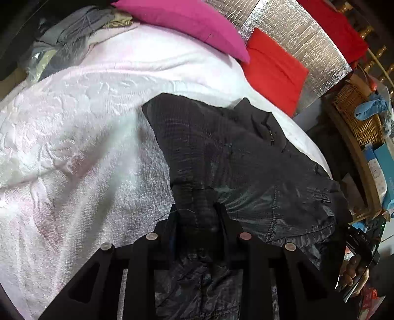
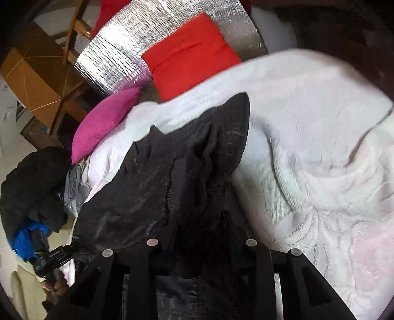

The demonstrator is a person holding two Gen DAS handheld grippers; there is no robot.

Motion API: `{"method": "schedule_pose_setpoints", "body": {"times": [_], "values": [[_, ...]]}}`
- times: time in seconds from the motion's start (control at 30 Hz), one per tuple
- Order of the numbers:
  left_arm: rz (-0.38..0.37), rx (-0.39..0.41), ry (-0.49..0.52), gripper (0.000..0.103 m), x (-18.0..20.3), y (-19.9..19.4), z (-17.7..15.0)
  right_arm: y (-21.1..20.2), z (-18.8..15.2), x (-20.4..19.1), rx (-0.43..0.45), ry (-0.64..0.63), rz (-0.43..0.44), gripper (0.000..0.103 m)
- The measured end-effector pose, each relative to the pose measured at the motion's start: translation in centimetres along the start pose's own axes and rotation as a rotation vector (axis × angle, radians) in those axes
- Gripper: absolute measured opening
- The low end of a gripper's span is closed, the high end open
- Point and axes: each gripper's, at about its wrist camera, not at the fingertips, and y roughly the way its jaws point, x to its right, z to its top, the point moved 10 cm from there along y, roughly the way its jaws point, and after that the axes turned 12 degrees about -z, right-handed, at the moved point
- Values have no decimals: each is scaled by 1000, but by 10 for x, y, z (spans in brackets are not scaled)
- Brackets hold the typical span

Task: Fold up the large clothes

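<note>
A big black jacket (image 1: pixel 221 152) lies on a bed with a soft pale pink blanket (image 1: pixel 73 123). In the left wrist view the jacket is long. It runs from the near gripper away to the far side, and its far end has a square corner that points up toward the pillows. The rest of it spreads off to the right, toward the edge of the bed.

The left gripper (image 1: pixel 197 216) has its two fingers squeezed on a bunch of the black cloth at the near end. The cloth fills the gap between them.

In the right wrist view the jacket (image 2: pixel 152 187) also runs away from the right gripper (image 2: pixel 204 221), up toward a pointed far tip near the red pillow (image 2: pixel 189 54). This gripper's fingers pinch a dark fold of the jacket too, though that spot is very dark.

A pink pillow (image 1: pixel 182 22) sits at the far side of the bed beside the red one. Behind them is a shiny silver sheet (image 1: pixel 295 41). A woven basket (image 1: pixel 357 115) is off to the right of the bed.
</note>
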Motion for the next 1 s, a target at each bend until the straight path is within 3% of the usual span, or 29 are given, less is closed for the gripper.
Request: {"method": "schedule_pose_setpoints", "body": {"times": [0.07,0.17,0.3,0.37,0.7,1.0], "values": [[15,-18,-5,31,-6,3,-4,4,-3,0,1,-17,-26,34],[56,-73,-39,41,-17,16,-12,24,-10,5,-53,-37,-72,37],[62,-100,-76,56,-18,11,-15,25,-10,10,-84,-3,-30,41],[54,-107,-84,66,-18,4,-18,20,-11,11,-87,-6,-17,65],[90,-125,4,67,-18,-52,-57,-35,-21,59,-46,78,30,67],[156,-101,8,67,-24,-83,-113,-88,-69,89,-59,143,124,67]]}}
